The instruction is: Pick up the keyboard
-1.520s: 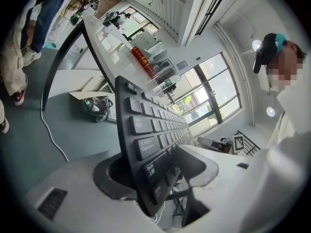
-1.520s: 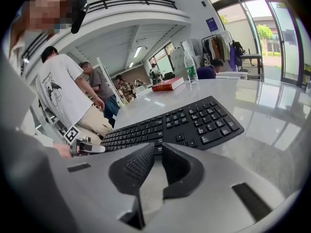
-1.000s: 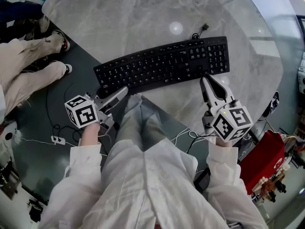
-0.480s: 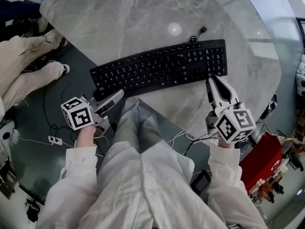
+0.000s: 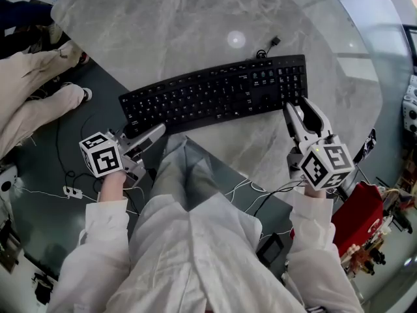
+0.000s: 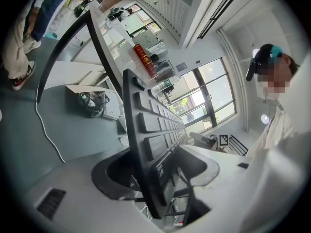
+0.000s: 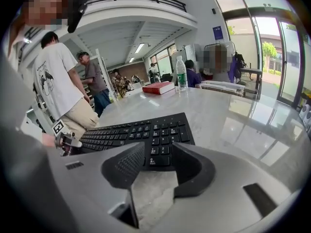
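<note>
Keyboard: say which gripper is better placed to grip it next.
Left, probably. The left gripper has its open jaws astride the keyboard end. The right gripper, jaws just opening with nothing between, sits just short of the near edge.

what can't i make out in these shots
keyboard left corner: head view, covered by the left hand-held gripper
whether its pads press the keyboard: left gripper view, keyboard's edge hides the contact
key print: head view, too small
red book title: right gripper view, too small
</note>
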`<state>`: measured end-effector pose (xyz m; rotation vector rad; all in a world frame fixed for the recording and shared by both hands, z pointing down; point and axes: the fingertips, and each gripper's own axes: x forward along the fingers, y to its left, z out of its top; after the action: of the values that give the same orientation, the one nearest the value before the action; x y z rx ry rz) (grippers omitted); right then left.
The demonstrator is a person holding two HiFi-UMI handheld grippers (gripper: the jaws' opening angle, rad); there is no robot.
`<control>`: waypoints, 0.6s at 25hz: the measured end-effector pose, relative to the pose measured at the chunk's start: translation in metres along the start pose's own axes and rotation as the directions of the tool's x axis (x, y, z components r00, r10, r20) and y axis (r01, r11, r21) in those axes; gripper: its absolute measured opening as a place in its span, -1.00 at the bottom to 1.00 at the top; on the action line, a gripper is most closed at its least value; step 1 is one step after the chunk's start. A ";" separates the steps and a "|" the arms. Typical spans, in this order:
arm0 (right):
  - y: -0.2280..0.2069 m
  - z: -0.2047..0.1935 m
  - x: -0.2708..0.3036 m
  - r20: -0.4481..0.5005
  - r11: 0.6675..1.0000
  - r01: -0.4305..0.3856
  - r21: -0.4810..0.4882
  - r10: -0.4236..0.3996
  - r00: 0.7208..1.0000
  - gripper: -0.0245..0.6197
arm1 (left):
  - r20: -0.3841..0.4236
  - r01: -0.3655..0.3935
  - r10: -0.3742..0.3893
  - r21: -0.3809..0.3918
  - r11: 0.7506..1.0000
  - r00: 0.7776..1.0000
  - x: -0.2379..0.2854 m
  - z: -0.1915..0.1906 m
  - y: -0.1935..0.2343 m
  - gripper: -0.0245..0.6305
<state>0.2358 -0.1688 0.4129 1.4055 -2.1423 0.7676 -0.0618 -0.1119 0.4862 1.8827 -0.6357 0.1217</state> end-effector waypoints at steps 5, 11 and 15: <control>-0.018 0.008 0.001 0.014 0.999 0.047 -0.008 -0.047 0.999 -0.27 | -0.007 0.002 -0.002 -0.005 1.000 1.000 0.000 0.000 0.001 -0.06; -0.039 0.009 0.006 0.002 0.998 0.058 0.038 -0.058 0.998 -0.09 | -0.008 0.011 -0.011 -0.010 1.000 1.000 0.000 0.000 0.000 -0.06; -0.043 0.004 0.017 -0.024 0.998 0.014 0.058 -0.013 1.000 -0.08 | -0.007 0.025 -0.025 -0.017 1.000 1.000 0.001 -0.001 0.001 -0.06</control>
<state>0.2688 -0.1962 0.4294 1.4318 -2.1060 0.8437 -0.0613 -0.1118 0.4873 1.8726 -0.6063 0.1071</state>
